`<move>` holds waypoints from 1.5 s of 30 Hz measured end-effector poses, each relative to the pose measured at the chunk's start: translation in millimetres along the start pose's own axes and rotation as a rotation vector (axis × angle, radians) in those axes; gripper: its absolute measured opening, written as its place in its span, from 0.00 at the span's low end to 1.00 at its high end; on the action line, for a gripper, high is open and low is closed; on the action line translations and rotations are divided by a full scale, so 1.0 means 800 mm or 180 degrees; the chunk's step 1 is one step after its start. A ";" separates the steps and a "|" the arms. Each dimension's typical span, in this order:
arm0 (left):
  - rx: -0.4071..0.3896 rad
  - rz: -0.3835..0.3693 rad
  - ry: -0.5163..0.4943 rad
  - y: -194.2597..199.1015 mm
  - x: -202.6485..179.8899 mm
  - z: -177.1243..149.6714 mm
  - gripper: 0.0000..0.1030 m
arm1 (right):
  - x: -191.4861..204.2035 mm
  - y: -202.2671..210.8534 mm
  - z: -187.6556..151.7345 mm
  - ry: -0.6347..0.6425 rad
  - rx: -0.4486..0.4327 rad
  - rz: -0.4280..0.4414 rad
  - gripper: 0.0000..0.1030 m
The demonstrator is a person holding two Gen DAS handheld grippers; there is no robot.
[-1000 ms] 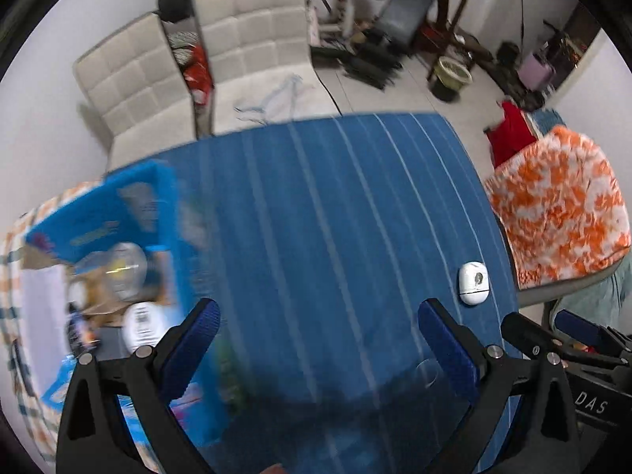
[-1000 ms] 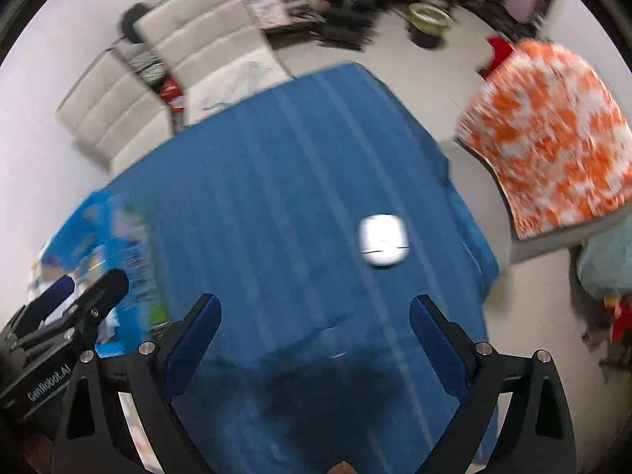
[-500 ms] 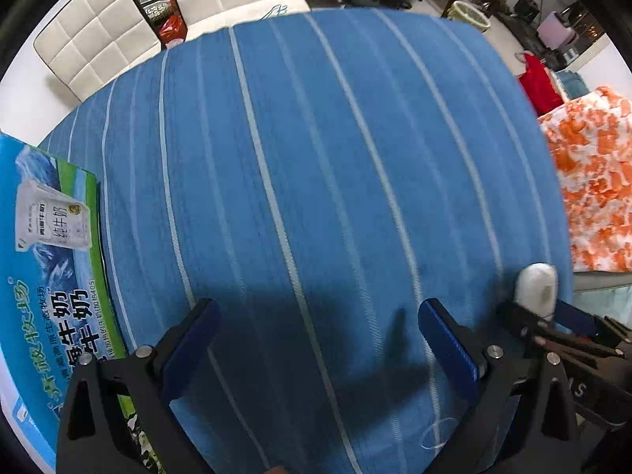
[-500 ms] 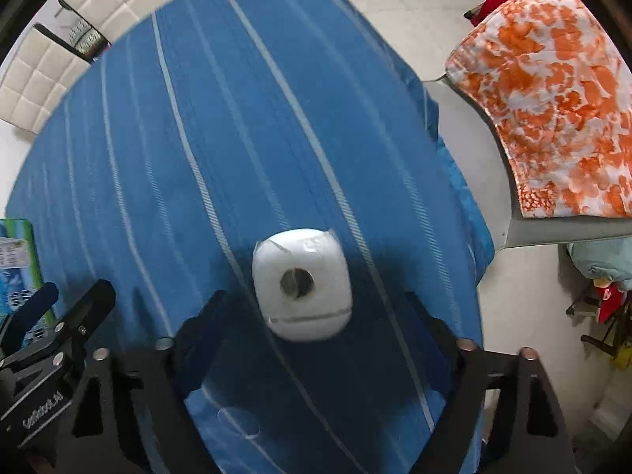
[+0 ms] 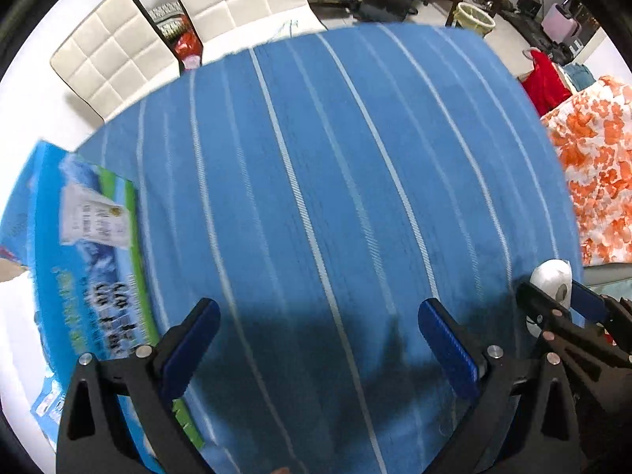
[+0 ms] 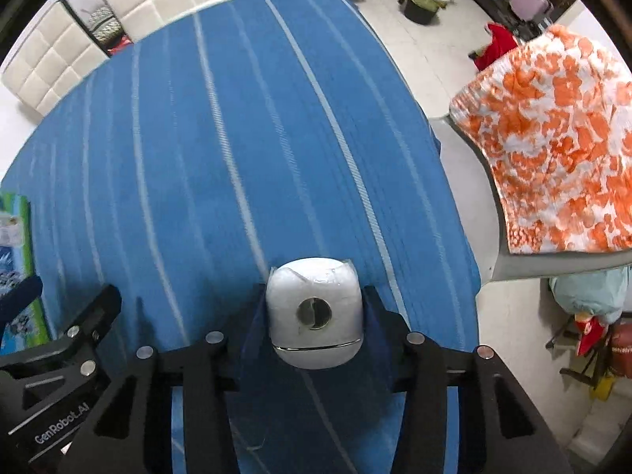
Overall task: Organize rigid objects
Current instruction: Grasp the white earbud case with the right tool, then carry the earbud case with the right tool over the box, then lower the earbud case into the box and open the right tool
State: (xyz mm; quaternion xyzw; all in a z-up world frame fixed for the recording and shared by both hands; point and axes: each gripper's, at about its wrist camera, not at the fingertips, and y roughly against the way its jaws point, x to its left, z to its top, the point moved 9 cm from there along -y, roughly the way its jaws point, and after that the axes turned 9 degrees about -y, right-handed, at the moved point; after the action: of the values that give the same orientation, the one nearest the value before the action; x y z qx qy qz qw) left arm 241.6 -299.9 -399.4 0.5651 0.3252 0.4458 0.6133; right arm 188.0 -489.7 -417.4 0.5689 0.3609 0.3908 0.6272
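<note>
A small white rounded device [image 6: 314, 312] with a round dark opening on its face sits between the fingers of my right gripper [image 6: 314, 316], which is shut on it just above the blue striped tablecloth [image 6: 221, 150]. In the left wrist view the device [image 5: 551, 282] shows at the far right between the right gripper's fingers. My left gripper [image 5: 316, 339] is open and empty over the tablecloth [image 5: 316, 181]. A blue and green printed carton [image 5: 94, 260] stands at the table's left edge.
Two white padded chairs [image 5: 166, 27] stand behind the table's far edge. A seat with an orange and white cover [image 6: 553, 142] is right of the table. The carton's edge [image 6: 14, 260] shows at the left. Clutter lies on the floor at the back.
My right gripper has closed on the white device, which lay free on the cloth before. Both grippers came down closer to the table. The left gripper stays open.
</note>
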 end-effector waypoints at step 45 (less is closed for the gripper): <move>-0.0163 0.0316 0.0731 0.075 0.417 -0.233 1.00 | 0.439 0.111 -0.236 0.0748 0.0223 0.0716 0.48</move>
State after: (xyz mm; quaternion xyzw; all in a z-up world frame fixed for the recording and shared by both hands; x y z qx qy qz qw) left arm 193.4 78.2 -333.1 0.5099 0.3534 0.5456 0.5634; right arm 163.8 -87.6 -349.0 0.5776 0.3792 0.5096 0.5127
